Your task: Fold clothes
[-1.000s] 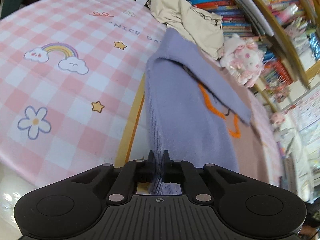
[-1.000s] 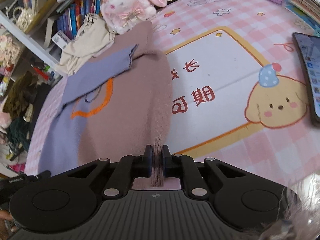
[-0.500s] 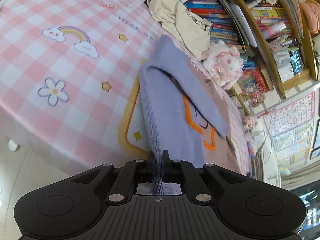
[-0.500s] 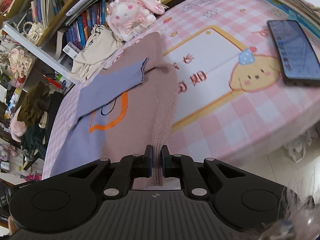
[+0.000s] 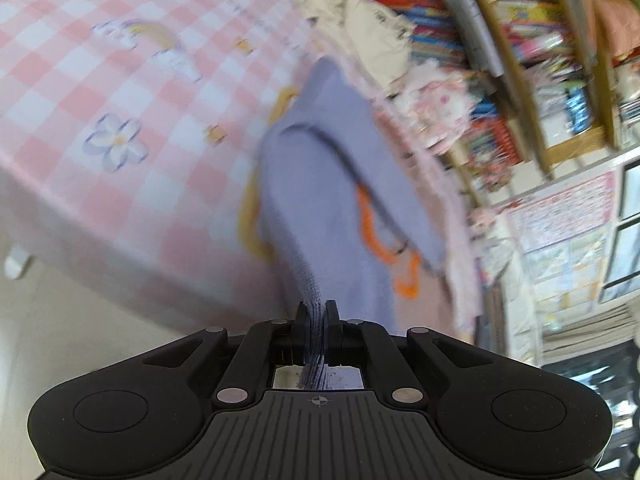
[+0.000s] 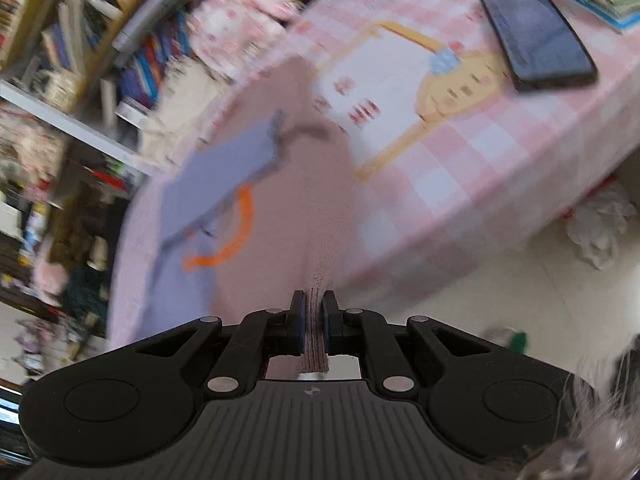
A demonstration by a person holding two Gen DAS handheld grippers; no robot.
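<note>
I have both claws clenched on the sweater (image 5: 320,208): left claw (image 5: 316,320) on its purple hem, right claw (image 6: 313,312) on its pink hem. A second ago they hovered over the counter (image 5: 120,80); now they've drawn the hem past its near edge, stretching it flat for 1 fold.

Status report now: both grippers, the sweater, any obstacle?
Left gripper shut on sweater, purple side. Right gripper shut on its pink side. Phone on tablecloth, apart from sweater.
</note>
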